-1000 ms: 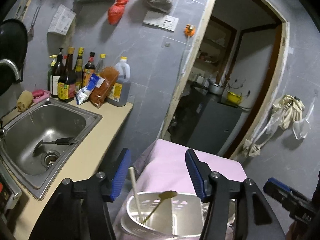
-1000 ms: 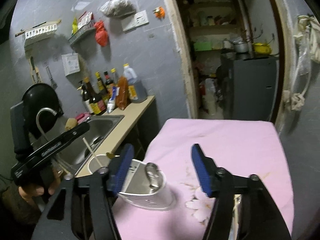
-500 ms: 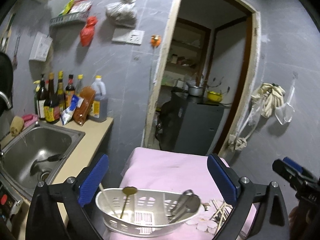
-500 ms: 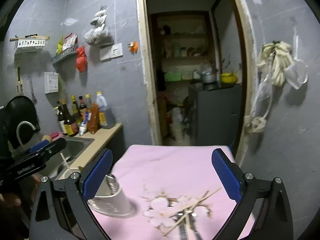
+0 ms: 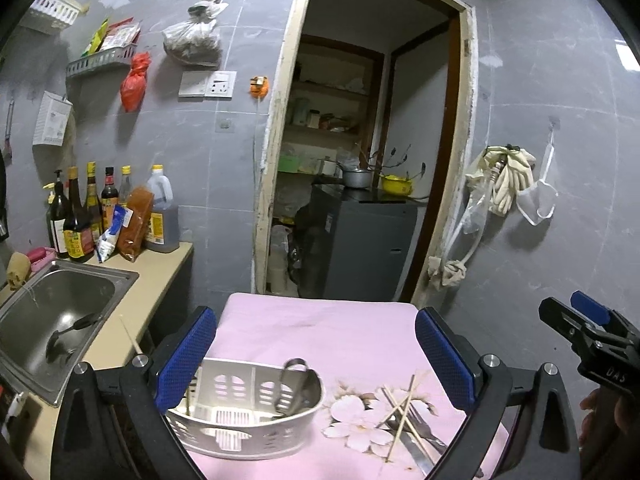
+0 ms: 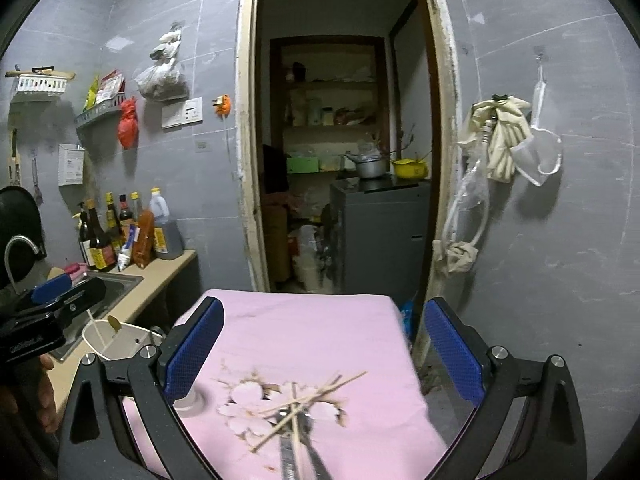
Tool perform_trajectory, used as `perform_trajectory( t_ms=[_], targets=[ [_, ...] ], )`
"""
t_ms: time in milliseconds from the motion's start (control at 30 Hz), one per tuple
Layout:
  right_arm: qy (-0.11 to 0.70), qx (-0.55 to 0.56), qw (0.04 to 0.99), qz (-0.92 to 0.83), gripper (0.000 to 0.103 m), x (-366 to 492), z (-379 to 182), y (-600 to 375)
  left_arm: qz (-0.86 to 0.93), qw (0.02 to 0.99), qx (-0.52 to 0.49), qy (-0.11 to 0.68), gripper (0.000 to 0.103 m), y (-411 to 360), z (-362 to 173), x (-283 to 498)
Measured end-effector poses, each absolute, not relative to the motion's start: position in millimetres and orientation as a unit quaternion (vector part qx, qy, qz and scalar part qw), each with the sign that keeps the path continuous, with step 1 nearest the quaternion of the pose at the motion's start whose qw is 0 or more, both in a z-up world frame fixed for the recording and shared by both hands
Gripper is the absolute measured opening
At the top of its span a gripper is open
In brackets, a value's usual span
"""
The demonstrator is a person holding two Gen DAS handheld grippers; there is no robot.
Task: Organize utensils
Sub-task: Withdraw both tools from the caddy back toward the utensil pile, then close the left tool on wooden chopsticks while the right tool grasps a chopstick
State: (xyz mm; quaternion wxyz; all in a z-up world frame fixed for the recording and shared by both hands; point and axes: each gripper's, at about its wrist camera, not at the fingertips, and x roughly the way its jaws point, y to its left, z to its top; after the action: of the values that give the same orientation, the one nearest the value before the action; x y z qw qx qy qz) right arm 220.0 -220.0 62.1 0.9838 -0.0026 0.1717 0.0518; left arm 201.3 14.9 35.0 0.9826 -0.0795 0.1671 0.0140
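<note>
A white slotted utensil basket (image 5: 256, 412) stands on the pink tablecloth (image 5: 320, 328) at the near left, with metal utensils (image 5: 294, 384) inside. A pile of wooden chopsticks and metal cutlery (image 5: 404, 420) lies to its right on the flower print; it also shows in the right wrist view (image 6: 296, 412). My left gripper (image 5: 316, 356) is open wide and empty above the basket. My right gripper (image 6: 324, 352) is open wide and empty above the pile. In the right wrist view the basket (image 6: 116, 340) shows at left, partly hidden by my finger.
A steel sink (image 5: 52, 312) with a ladle in it sits in the counter at left. Sauce bottles (image 5: 104, 212) stand at the counter's back. An open doorway (image 5: 360, 160) leads to a pantry behind the table. Gloves (image 5: 508, 184) hang on the right wall.
Both grippers opened wide and pulled back. The left view swung right, away from the sink, so the basket and the pile on the cloth came into view.
</note>
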Motion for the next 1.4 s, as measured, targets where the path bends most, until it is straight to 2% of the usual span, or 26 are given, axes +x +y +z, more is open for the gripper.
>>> perform_trajectory(
  t_ms=[667, 1400],
  targets=[
    [0.243, 0.008, 0.969, 0.036, 0.099, 249.7, 10.2, -303.3, 0.022, 0.967, -0.076, 0.244, 0.1, -54.4, -10.4, 221.6],
    [0.375, 0.04, 0.92, 0.107, 0.099, 312.7, -115.5, -336.9, 0.066, 0.924, -0.13, 0.354, 0.1, -80.8, -104.4, 260.1]
  ],
)
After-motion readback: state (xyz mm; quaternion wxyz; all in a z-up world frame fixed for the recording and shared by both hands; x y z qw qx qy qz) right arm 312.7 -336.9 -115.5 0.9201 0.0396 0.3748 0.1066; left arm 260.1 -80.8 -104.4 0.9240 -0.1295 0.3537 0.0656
